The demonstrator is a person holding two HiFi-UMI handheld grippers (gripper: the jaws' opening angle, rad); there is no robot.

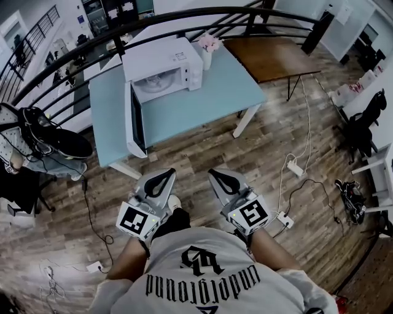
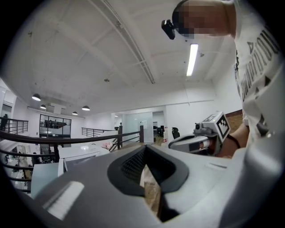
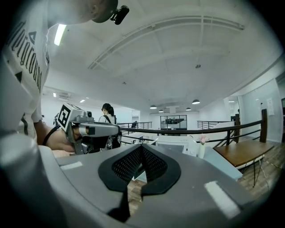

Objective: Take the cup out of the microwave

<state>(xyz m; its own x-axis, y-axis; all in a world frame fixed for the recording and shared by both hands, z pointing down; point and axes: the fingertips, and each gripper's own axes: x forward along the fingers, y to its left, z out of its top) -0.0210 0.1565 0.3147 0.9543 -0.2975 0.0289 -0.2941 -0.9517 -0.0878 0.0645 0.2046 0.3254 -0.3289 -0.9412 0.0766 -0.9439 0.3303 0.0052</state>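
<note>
1. The cup cannot be made out in any view. It is judged to sit inside the white box-shaped microwave [image 1: 161, 68], whose cavity is seen only at a slant
2. The microwave is found on the pale blue rectangular table [image 1: 209, 101], with its dark-windowed white door [image 1: 136, 119] swung wide toward the near edge
3. The grey left gripper [image 1: 161, 178] is held level, jaws pressed together and nothing between them. The grey right gripper [image 1: 220, 178] is likewise closed and empty, and both are kept well short of the table
4. Risk, as judged: closed jaws could be pushed into the cup and tip it, so they must be parted before the cavity is entered
5. The open door could be clipped by the left gripper on the way in, and the white vase of pink flowers [image 1: 207, 54] just beside the microwave could be knocked by the right
6. Open wooden floor is left ahead for the approach, while the far side is closed off by the black railing [image 1: 184, 15]
</note>
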